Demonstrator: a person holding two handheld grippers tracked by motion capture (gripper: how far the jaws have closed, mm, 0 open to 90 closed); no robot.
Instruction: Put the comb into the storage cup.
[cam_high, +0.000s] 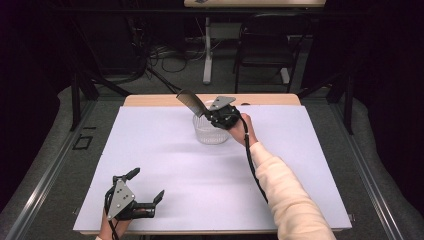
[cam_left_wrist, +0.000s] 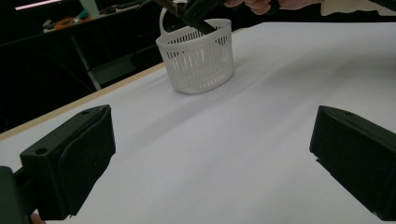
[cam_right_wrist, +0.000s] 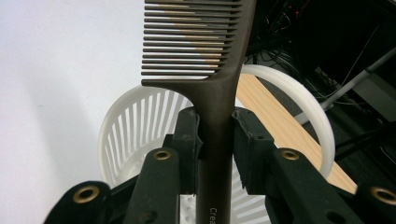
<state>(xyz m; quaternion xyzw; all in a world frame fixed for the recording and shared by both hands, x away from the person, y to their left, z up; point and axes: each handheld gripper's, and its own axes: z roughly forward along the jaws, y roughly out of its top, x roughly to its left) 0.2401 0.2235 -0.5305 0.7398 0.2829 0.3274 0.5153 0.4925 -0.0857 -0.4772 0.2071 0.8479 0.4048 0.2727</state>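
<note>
Right tool (cam_right_wrist: 215, 140) clamped on dark comb (cam_right_wrist: 205, 56), tilted up-left over white basket (cam_high: 210, 131), left tool (cam_high: 145, 186) wide open, empty

Light fell from above onto the white table cover (cam_high: 165, 150), which read bright and evenly lit while the room beyond its far edge stayed nearly black. Shadows were faint and soft-edged. In the right gripper view the comb (cam_right_wrist: 219, 93) sat sharp, and the background was blurred.
</note>
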